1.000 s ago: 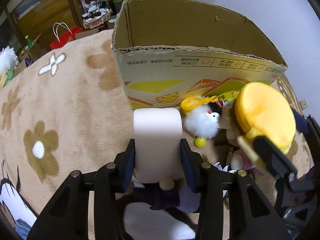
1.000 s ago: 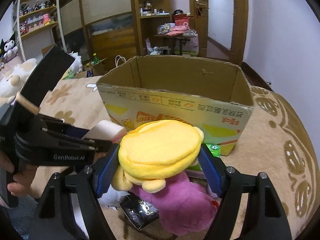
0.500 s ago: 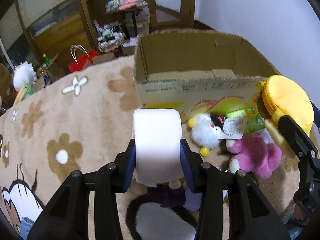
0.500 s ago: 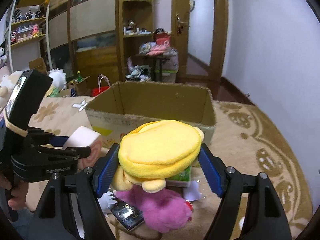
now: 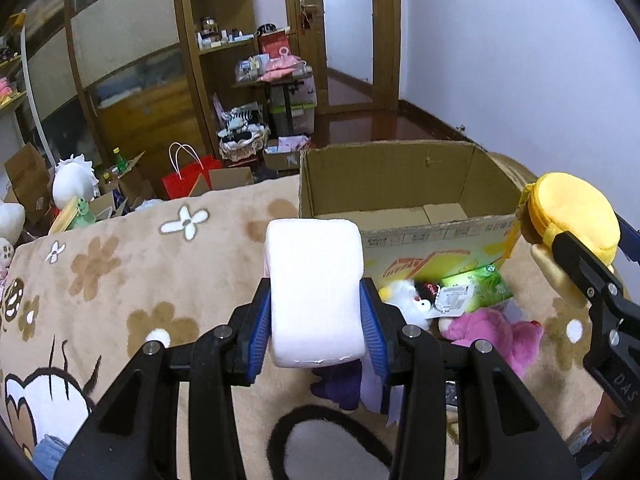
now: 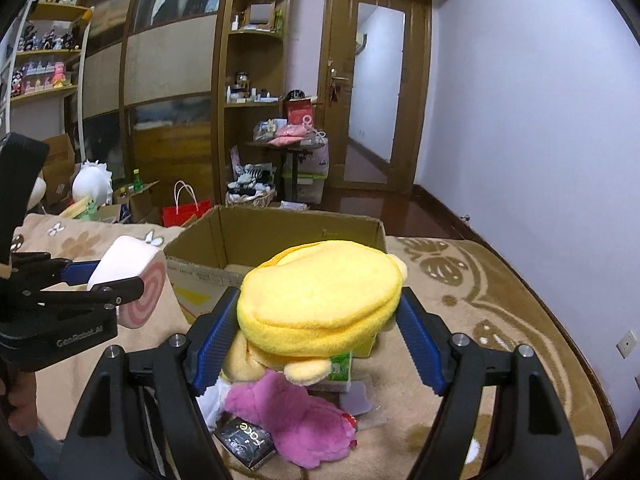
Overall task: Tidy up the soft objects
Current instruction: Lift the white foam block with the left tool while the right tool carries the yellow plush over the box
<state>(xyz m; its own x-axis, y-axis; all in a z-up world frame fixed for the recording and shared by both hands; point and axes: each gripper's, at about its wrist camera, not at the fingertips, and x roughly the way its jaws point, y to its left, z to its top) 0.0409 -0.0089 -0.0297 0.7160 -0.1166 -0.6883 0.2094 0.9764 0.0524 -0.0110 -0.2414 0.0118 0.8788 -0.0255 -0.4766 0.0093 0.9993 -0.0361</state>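
Observation:
My left gripper (image 5: 316, 316) is shut on a white roll-cake plush (image 5: 315, 292) with a pink swirl end (image 6: 144, 300), held up above the blanket. My right gripper (image 6: 316, 336) is shut on a yellow round plush (image 6: 320, 292), also lifted; it shows at the right of the left wrist view (image 5: 572, 216). An open cardboard box (image 5: 384, 184) stands just beyond both, its floor bare. A pink plush (image 5: 492, 332), a white fluffy chick (image 5: 404, 300), a green packet (image 5: 476, 284) and a dark purple plush (image 5: 344, 384) lie on the blanket in front of the box.
A beige flower-pattern blanket (image 5: 120, 264) covers the bed. A black packet (image 6: 248, 440) lies by the pink plush (image 6: 292, 420). Beyond the bed edge are a red bag (image 5: 188, 176), boxes, white plush toys (image 5: 72, 180) and shelves. A white wall is to the right.
Both grippers have risen with their plush toys and pulled back from the box, so the box's inside and more of the room now show.

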